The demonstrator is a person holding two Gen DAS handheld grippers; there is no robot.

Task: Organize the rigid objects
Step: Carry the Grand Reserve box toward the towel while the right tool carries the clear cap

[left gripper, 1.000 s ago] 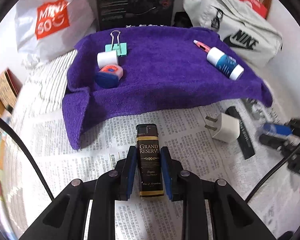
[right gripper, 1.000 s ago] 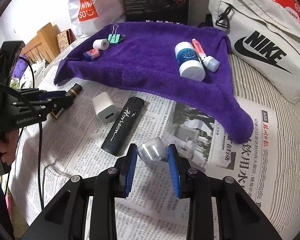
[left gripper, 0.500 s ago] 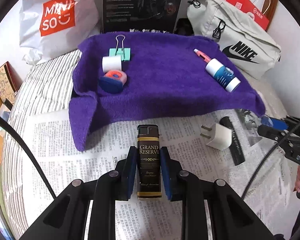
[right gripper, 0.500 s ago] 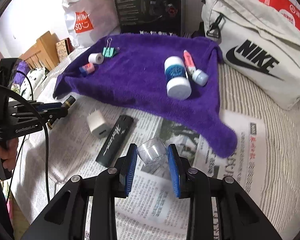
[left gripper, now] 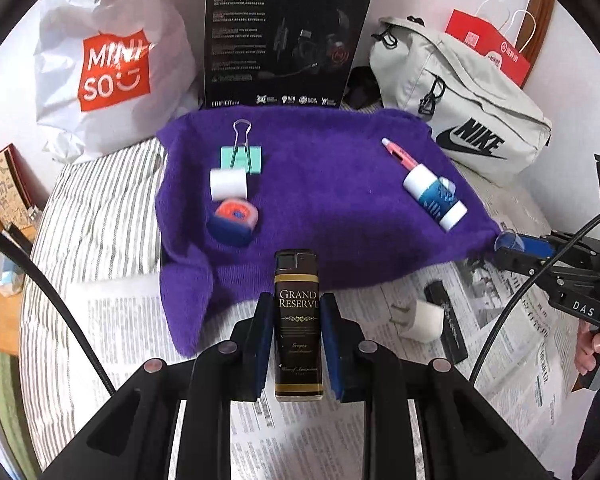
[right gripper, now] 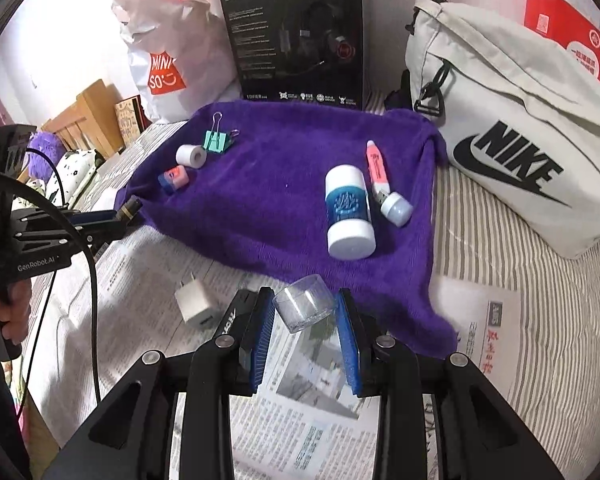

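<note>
Jaws of the left gripper (left gripper: pixel 297 344) are clamping the black lighter (left gripper: pixel 299 324), long axis pointing ahead at the purple towel (left gripper: pixel 320 200); right gripper (right gripper: pixel 306 332) is pinching the clear cap (right gripper: pixel 305 307), just before the towel's near edge.

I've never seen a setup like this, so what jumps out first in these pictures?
A purple towel spread in the middle, dotted with small items like a white and blue bottle. The left gripper clamps a black lighter, and the right gripper holds a clear plastic cap above newspaper.
</note>
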